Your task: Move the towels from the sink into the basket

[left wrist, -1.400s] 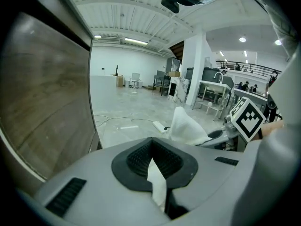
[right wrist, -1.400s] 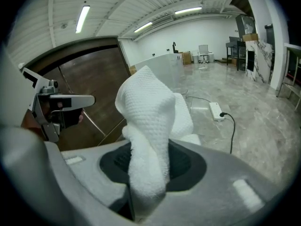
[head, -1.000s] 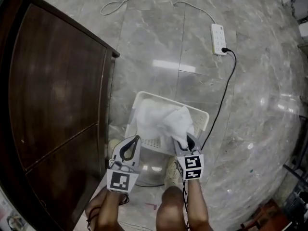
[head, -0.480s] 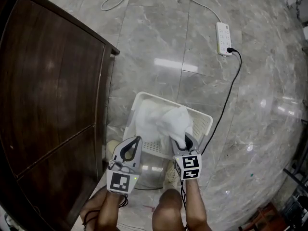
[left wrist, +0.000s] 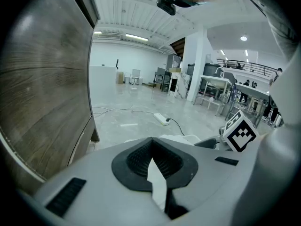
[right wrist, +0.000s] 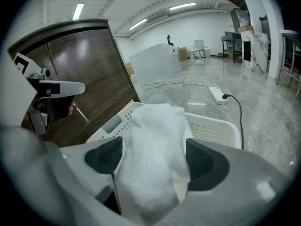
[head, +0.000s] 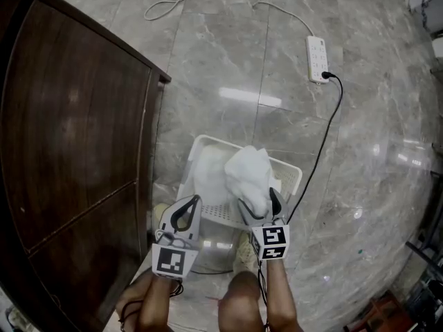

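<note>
Looks along the left gripper [left wrist: 151, 145], jaws pressed together at the tips, nothing gripped. Shows a pale wedge lower in the seam (too blurred to name). Takes in a dark wooden cabinet [left wrist: 42, 88] filling the left side, standing on the grey floor [left wrist: 127, 98]. Finds a white power strip [left wrist: 161, 118] with a black cable [left wrist: 177, 124] on the open floor, well short of its far edge. Catches a marker cube [left wrist: 241, 132] at right.

Left: dark wooden cabinet [head: 76, 130] stands just beside the basket [head: 289, 178], blocking that side. Inside the basket, heaped towels [head: 250, 175] fill most room. Right and far: open floor [head: 228, 54], crossed only by a black cable [head: 325, 137] and power strip [head: 315, 57].
</note>
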